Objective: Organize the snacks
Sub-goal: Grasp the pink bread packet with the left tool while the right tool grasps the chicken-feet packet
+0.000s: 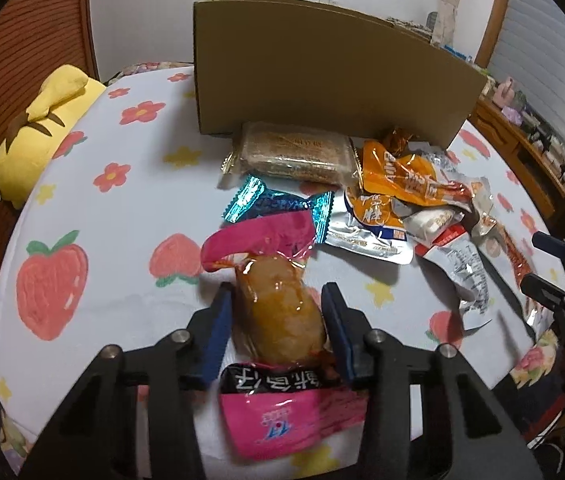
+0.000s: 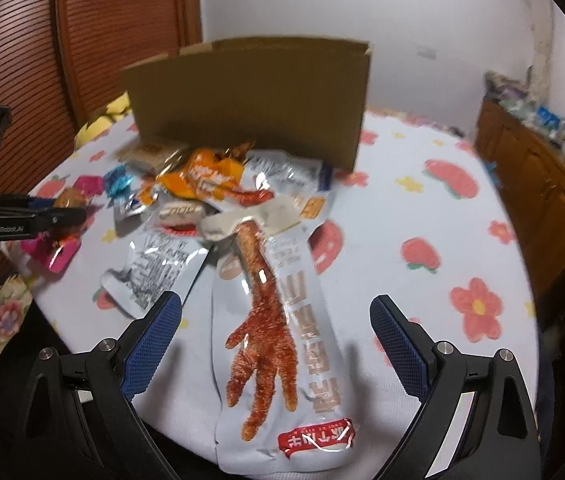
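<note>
A: Pink-ended packet with a brown snack inside, lying lengthwise on the strawberry-print cloth, right between the left tongs. Pads narrowed close against both sides. Firm hold or mere contact: impossible to tell.

B: Best squeezed across the plump middle, never the loose pink ends. Probably next: lifted level toward the cardboard box behind the snack pile, clear of the blue wrapper just ahead.

A: And the right tongs?

B: Spread wide, holding nothing, straddling the chicken-foot packet at the near edge of the cloth.

A: Anything peculiar to one view?

B: Chicken-foot packet seen whole only from the right wrist, along with the box's open top edge. From the left wrist, just a flat box wall, but a far closer look at pad placement on the pink packet.
</note>
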The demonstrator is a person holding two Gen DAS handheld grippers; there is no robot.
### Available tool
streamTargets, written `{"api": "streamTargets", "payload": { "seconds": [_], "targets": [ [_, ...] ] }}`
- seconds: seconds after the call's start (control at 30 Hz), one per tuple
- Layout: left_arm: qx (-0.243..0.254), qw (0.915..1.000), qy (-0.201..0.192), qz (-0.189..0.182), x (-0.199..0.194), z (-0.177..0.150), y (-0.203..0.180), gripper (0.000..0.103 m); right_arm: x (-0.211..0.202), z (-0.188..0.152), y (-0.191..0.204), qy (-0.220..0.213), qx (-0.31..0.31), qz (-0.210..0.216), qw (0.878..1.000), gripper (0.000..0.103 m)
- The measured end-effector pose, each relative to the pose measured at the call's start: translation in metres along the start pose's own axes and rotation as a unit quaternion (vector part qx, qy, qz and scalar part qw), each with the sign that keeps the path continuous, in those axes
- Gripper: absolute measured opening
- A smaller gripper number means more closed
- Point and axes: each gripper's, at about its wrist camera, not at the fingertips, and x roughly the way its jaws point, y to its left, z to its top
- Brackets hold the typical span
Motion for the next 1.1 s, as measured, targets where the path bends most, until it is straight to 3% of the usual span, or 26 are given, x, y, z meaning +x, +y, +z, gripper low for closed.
{"api": "streamTargets", "payload": {
  "seconds": [0.2,0.33,0.5,0.6,0.63,0.8,0.87,0.97,1.1],
  "targets": [
    [0.016,0.9998,0.006,0.012,0.005,0.003,-0.003,0.045,0.018,0.004,0.004,0.035,-0.025,0.005,0.999,0.092],
    [0.023,0.9997,0.005,0.01,0.006,0.004,-0.003,0.039,0.028,0.006,0.003,0.057,-0.033,0.008,0.998,0.083],
    [0.019,0.9998,-0.001,0.007,0.006,0.003,-0.001,0.038,0.035,0.009,0.003,0.066,-0.046,0.002,0.997,0.081],
    [0.011,0.9999,-0.004,-0.003,0.005,0.003,0.001,0.037,0.037,0.012,0.004,0.067,-0.053,0.007,0.996,0.075],
    [0.01,0.9999,-0.006,-0.003,0.003,0.003,0.002,0.037,0.037,0.013,0.004,0.066,-0.055,0.013,0.996,0.066],
    [-0.001,0.9998,-0.02,-0.004,-0.005,0.003,0.008,0.036,0.036,0.015,0.003,0.067,-0.057,0.015,0.996,0.061],
    [-0.003,0.9997,-0.026,-0.003,-0.007,0.004,0.01,0.036,0.033,0.016,0.003,0.06,-0.059,0.011,0.996,0.051],
    [-0.004,0.9994,-0.035,-0.002,-0.011,0.007,0.012,0.036,0.026,0.016,0.001,0.05,-0.056,0.004,0.997,0.045],
    [-0.005,0.9989,-0.047,-0.002,-0.018,0.01,0.012,0.036,0.023,0.015,-0.001,0.049,-0.053,0.009,0.997,0.045]
  ]
}}
